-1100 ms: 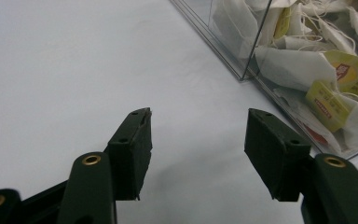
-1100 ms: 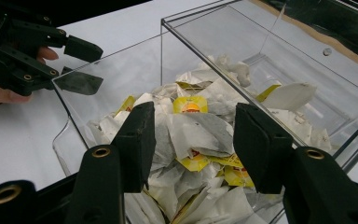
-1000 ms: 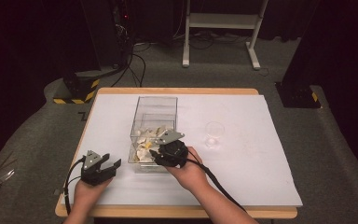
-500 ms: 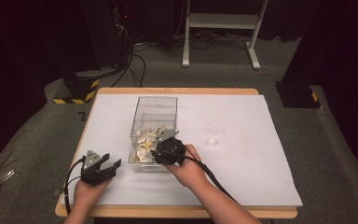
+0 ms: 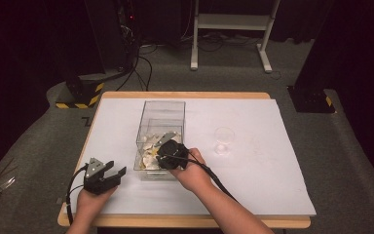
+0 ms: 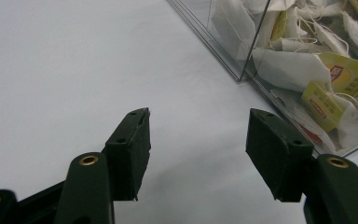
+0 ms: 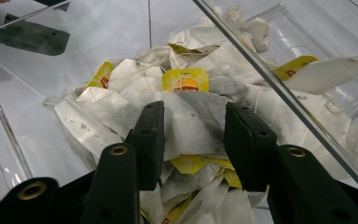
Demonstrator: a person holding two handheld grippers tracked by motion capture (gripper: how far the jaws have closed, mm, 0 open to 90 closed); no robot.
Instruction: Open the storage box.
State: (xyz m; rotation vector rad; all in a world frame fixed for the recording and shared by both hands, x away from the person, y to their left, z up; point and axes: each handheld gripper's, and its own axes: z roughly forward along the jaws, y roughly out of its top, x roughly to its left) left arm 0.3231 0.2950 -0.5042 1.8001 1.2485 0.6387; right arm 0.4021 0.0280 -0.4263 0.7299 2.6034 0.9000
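A clear plastic box stands on the white-covered table and holds a heap of tea bags with yellow tags. My right gripper reaches down into the box's near end. Its jaws have just been closing and straddle a white tea bag on top of the heap; the pads do not visibly press it. In the right gripper view the right gripper sits just inside the slanting box wall. My left gripper rests open on the table to the left of the box, empty. The left gripper faces the box corner.
A small clear cup stands on the white sheet to the right of the box. The wooden table edge runs along the front. Cables and a metal stand are on the floor beyond the table.
My right gripper has moved a little left and down into the box's near end, and its jaws have drawn closer around the tea bags. The left hand has stayed put.
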